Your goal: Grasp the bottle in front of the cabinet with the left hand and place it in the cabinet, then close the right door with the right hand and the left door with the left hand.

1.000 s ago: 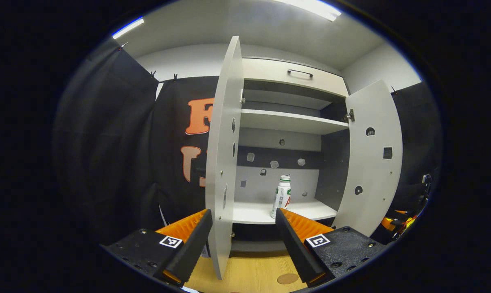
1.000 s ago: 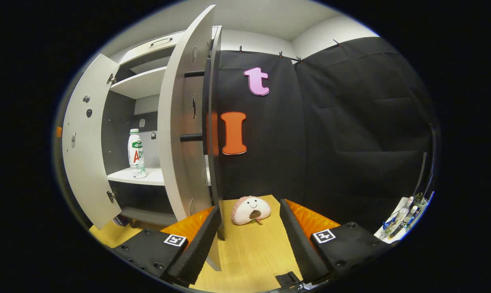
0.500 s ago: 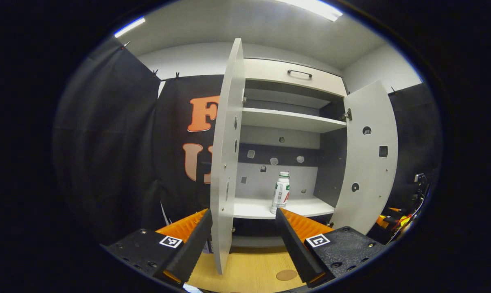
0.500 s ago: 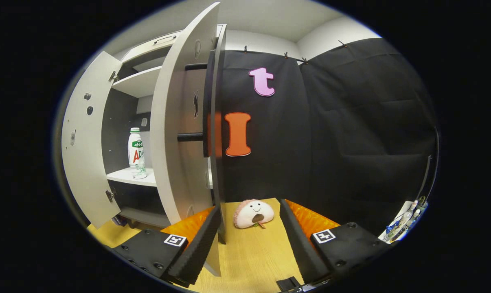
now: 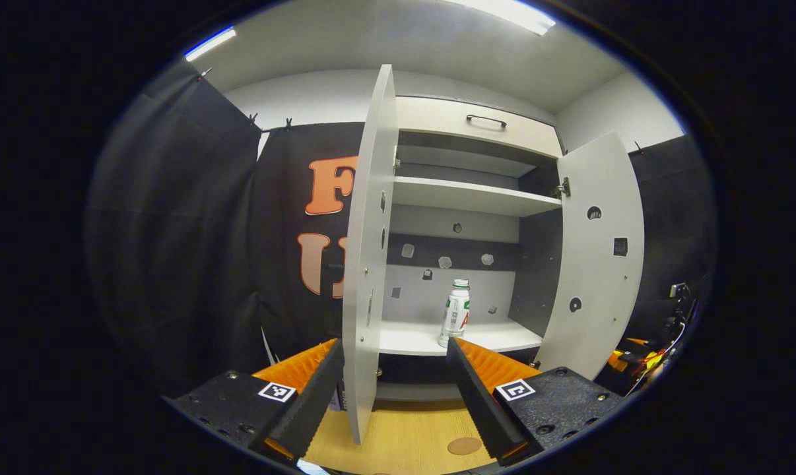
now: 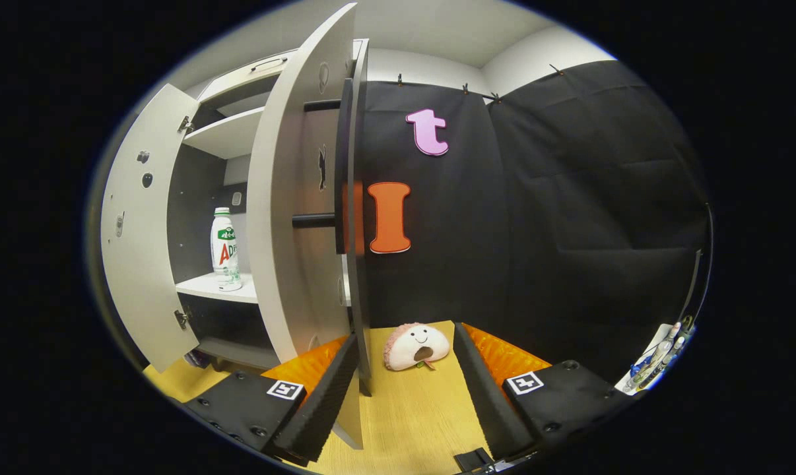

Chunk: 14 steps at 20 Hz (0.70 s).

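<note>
In the left gripper view, the left gripper [image 5: 393, 389] sits low in front of the cabinet [image 5: 477, 125] with its fingers spread wide apart and nothing held between them. The left door [image 5: 368, 264] stands open, edge-on, its lower edge passing between the two fingers. The bottle [image 5: 455, 313] stands upright on the lower shelf [image 5: 411, 340] inside the cabinet (white, with a green cap), well back from the gripper. The right door [image 5: 596, 264] is swung open on the far side. A wooden table [image 5: 411, 439] shows under the fingers.

In the right gripper view, the right gripper [image 6: 408, 392] also has its fingers wide apart and empty. The right door [image 6: 292, 218] stands open just ahead, seen nearly edge-on, its lower corner close by the nearer finger; whether they touch I cannot tell. Past it the bottle [image 6: 225, 249] stands upright on the lower shelf [image 6: 216, 287], with the left door [image 6: 140, 224] open beyond. A smiling plush toy [image 6: 416, 346] lies on the table [image 6: 411, 415] between the fingers, farther off.
</note>
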Each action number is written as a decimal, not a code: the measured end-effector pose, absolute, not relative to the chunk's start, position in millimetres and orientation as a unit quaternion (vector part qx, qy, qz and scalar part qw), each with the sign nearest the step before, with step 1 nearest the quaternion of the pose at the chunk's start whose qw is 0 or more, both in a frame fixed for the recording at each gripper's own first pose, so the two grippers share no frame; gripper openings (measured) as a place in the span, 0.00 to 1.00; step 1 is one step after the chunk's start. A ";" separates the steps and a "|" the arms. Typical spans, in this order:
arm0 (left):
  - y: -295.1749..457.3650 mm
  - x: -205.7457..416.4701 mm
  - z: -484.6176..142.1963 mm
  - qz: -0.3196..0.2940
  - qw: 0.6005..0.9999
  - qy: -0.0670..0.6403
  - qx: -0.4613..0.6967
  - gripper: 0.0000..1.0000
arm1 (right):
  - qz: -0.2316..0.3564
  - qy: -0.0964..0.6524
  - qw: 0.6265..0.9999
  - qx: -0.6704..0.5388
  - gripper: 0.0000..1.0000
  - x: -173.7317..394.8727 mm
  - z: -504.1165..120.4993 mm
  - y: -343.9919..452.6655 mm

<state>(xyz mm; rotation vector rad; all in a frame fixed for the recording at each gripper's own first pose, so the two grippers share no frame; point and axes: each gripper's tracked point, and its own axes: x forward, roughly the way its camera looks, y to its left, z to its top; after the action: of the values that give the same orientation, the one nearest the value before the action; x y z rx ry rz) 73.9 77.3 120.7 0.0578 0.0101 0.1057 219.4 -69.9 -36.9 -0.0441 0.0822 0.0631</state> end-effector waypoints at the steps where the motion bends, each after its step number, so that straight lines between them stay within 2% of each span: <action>1: 77.6 74.0 121.2 0.053 0.998 0.005 0.031 0.95 | 0.030 0.040 0.999 -0.022 0.95 219.3 -36.3 -71.0; 5: 72.4 77.0 124.5 0.048 0.998 0.001 0.033 0.95 | 0.032 0.041 0.999 -0.013 0.95 218.9 -37.6 -65.4; 6: 71.0 78.1 124.2 0.045 0.998 0.001 0.031 0.95 | 0.033 0.039 0.999 -0.015 1.00 217.6 -37.9 -62.2; 7: 69.1 78.5 123.9 0.043 0.999 0.001 0.030 0.95 | 0.035 0.038 0.999 -0.016 0.95 217.2 -37.7 -58.3; 12: 66.9 82.0 122.3 0.037 0.999 0.005 0.027 0.95 | 0.060 0.039 0.997 -0.015 0.95 214.3 -40.1 -31.7; 13: 66.5 82.2 122.1 0.037 0.999 0.006 0.028 0.92 | 0.065 0.039 0.997 -0.018 0.95 214.1 -39.0 -26.2; 14: 66.2 82.7 121.9 0.037 0.999 0.006 0.027 0.95 | 0.072 0.038 0.997 -0.019 0.95 213.4 -39.1 -19.7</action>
<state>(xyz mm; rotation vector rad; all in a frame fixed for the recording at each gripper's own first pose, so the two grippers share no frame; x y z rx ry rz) 82.7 66.2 121.9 0.0549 0.0127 0.0739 213.4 -19.7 -39.1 -0.0384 0.0762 0.1436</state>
